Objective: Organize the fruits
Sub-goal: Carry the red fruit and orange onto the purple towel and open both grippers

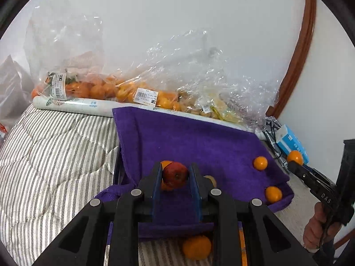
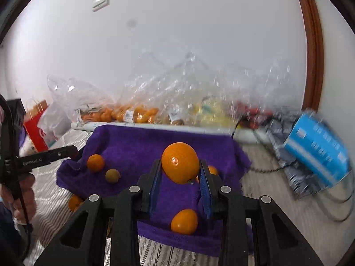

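Left tongs (image 1: 175, 177): blue pads clamped narrowly on a small red apple (image 1: 175, 175), held clear above the purple towel (image 1: 199, 137); an orange fruit shows just behind the apple, partly hidden, so whether it touches cannot be told. Right tongs (image 2: 180, 173): pads closed on a large orange (image 2: 180, 163), which stands up past the fingertips, also above the towel. In the right wrist view, loose fruit nearest the tongs: one orange (image 2: 184, 221) on the towel below the pads, one (image 2: 213, 169) half hidden behind the right finger, one (image 2: 95, 163) on the left part of the towel with a smaller yellowish fruit (image 2: 112, 175) beside it, and one (image 2: 75, 202) at the towel's left edge, on the striped bedding (image 2: 51, 190); five loose pieces counted. The left wrist view shows three clearly visible loose oranges: two on the towel's right side (image 1: 260, 163), (image 1: 273, 194) and one (image 1: 197, 247) below the tongs. Beyond the towel lies a white roll (image 1: 75, 105). Farthest, against the wall, are clear plastic bags (image 1: 137, 88) of small oranges and yellowish fruit; at least two bear price labels. A blue box (image 2: 319, 150) lies to the right.
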A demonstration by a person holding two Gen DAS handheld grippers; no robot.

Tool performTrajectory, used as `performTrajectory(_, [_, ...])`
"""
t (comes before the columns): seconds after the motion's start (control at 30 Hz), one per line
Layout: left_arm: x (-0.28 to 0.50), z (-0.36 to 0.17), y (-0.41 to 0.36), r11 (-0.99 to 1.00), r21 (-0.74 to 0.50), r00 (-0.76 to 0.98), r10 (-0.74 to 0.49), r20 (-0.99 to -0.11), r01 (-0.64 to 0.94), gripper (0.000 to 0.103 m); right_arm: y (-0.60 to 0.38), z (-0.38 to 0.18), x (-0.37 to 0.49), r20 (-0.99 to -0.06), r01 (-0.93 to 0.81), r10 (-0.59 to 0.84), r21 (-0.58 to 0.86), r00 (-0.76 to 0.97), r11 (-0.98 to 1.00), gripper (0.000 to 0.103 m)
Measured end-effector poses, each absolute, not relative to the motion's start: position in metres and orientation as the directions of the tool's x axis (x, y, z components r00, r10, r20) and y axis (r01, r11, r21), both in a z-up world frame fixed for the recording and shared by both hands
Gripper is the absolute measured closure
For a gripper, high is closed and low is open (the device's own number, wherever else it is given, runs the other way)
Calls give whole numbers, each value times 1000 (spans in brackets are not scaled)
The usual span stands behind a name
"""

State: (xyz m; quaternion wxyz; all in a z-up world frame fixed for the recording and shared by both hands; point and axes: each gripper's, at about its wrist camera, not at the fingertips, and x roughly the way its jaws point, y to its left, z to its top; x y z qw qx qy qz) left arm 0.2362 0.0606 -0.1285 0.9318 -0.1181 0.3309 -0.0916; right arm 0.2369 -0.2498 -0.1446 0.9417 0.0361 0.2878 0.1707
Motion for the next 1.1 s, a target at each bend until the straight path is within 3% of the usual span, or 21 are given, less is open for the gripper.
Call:
performTrajectory(0.47, [238, -149, 59, 958, -271, 735, -250, -630, 94, 79, -250, -179, 259, -620, -249, 289, 154, 729, 956, 70])
performTrajectory(1.1, [241, -157, 46, 964, -246, 699, -248, -670, 106, 79, -247, -190, 268, -670, -241, 277, 149, 689, 959, 70])
